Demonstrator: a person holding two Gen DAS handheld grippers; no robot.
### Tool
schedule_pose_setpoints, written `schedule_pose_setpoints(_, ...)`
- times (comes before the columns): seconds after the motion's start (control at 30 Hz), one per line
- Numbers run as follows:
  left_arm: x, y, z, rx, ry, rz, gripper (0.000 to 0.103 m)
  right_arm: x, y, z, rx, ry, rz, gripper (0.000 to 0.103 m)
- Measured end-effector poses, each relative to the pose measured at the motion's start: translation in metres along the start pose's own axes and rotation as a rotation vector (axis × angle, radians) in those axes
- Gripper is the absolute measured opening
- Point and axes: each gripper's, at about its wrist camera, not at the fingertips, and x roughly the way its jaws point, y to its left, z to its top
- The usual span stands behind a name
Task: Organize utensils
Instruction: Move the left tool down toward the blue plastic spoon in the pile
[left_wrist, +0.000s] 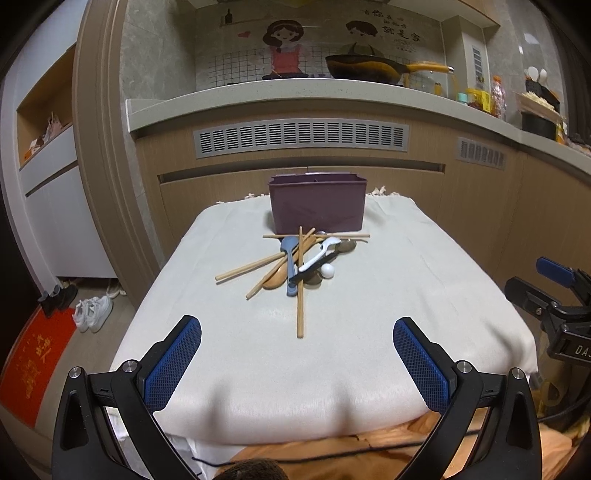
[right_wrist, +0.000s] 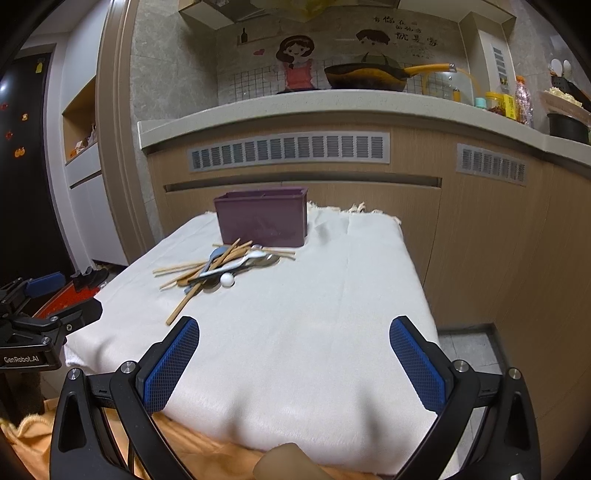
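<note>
A heap of utensils (left_wrist: 301, 258) lies on the white cloth (left_wrist: 406, 302): several wooden chopsticks, a wooden spoon (left_wrist: 275, 281), a blue spoon (left_wrist: 289, 254), a white spoon (left_wrist: 320, 254) and metal spoons. Behind the heap stands a purple utensil box (left_wrist: 317, 203) (right_wrist: 263, 219) with its top open. My left gripper (left_wrist: 297, 334) hangs open over the cloth's near edge, short of the heap. My right gripper (right_wrist: 294, 332) is open too, above the cloth to the right of the utensils (right_wrist: 225, 264). Neither holds anything.
The cloth-covered table (right_wrist: 332, 295) stands against a wooden kitchen cabinet (left_wrist: 443, 192) with a stone counter and a frying pan (left_wrist: 369, 68). Shoes (left_wrist: 92, 312) and a red mat (left_wrist: 40, 354) lie on the floor at the left. An orange fabric (left_wrist: 332, 454) shows below the table's near edge.
</note>
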Motion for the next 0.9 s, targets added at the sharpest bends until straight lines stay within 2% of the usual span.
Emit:
schedule_pose_setpoints(0.13,0.02,0.01,0.012,-0.034,0.016,0.001,0.103,0.011,-0.001,0.013,-0.021,-0.018,-0.018,0.103)
schedule_pose_setpoints(0.33,0.063,0.026,0.037,-0.043,0.068,-0.022,0.103,0.042,0.002,0.037,-0.085,0.006,-0.024,0.103)
schedule_pose_setpoints(0.5,0.1,0.037,0.056,-0.048,0.115,-0.075,0.103,0.084,0.009,0.05,-0.133,0.07,0.002,0.103)
schedule_pose_setpoints(0.6,0.129,0.041,0.067,-0.025,0.151,-0.059,0.103,0.115,0.014,0.056,-0.156,0.12,0.02,0.103)
schedule_pose_setpoints(0.77,0.181,0.047,0.081,0.023,0.234,-0.076,0.103,0.16,0.025,0.064,-0.23,0.167,0.05,0.103)
schedule_pose_setpoints(0.8,0.191,0.049,0.084,0.02,0.245,-0.086,0.103,0.168,0.026,0.066,-0.247,0.171,0.058,0.103)
schedule_pose_setpoints(0.9,0.22,0.06,0.093,-0.036,0.281,-0.182,0.103,0.19,0.025,0.072,-0.286,0.164,0.048,0.103)
